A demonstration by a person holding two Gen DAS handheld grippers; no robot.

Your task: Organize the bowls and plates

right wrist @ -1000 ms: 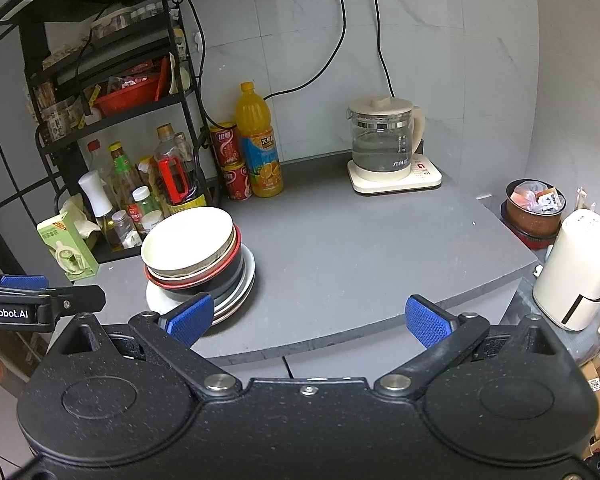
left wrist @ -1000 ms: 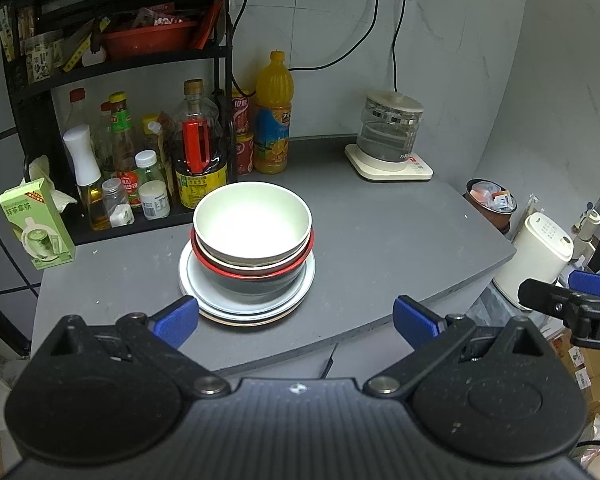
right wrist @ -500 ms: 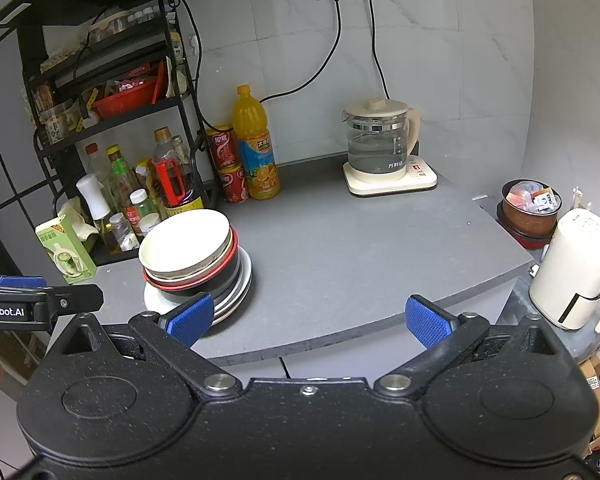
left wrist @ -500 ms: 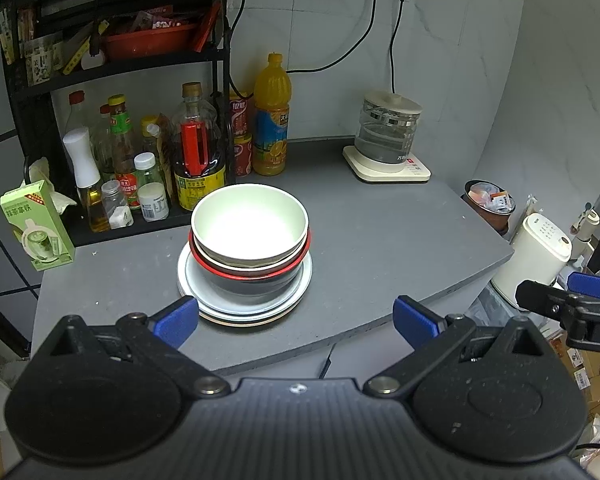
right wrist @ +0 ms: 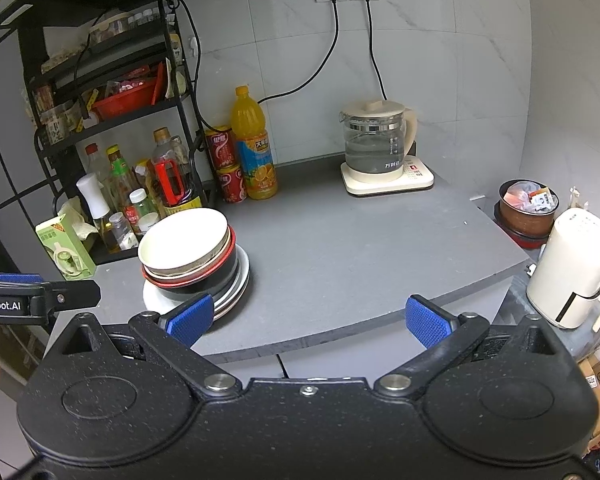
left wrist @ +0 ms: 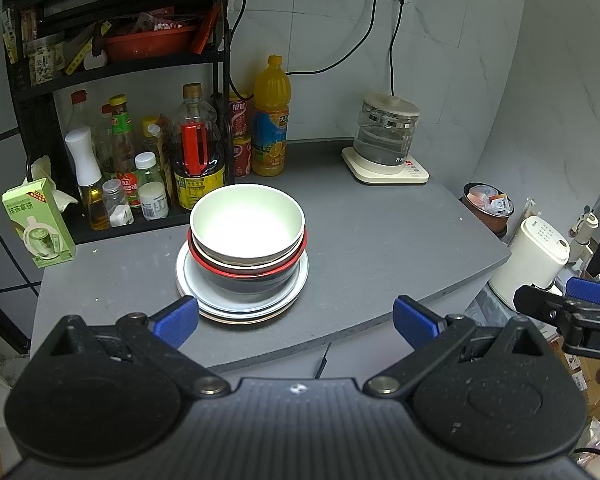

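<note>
One stack stands on the grey counter point(left wrist: 380, 248): a white bowl point(left wrist: 247, 225) nested in a red-rimmed black bowl point(left wrist: 256, 280), on several white plates point(left wrist: 292, 296). From the right wrist the same white bowl point(right wrist: 182, 240) and plates point(right wrist: 240, 280) sit at left. My left gripper point(left wrist: 296, 322) is open, held just short of the stack near the counter's front edge, nothing between its blue pads. My right gripper point(right wrist: 308, 316) is open and empty, off the counter's front edge, right of the stack. Each gripper shows at the edge of the other's view.
A black rack point(left wrist: 112, 68) with bottles stands behind the stack. A green carton point(left wrist: 38, 226), an orange juice bottle point(left wrist: 271, 120) and a glass kettle point(left wrist: 386, 136) line the back. A white appliance point(right wrist: 572, 268) and a brown bin point(right wrist: 526, 208) sit beyond the right edge.
Both views have shifted only slightly; the stack sits a touch lower and nearer in the right wrist view. Nothing was picked up or let go.
</note>
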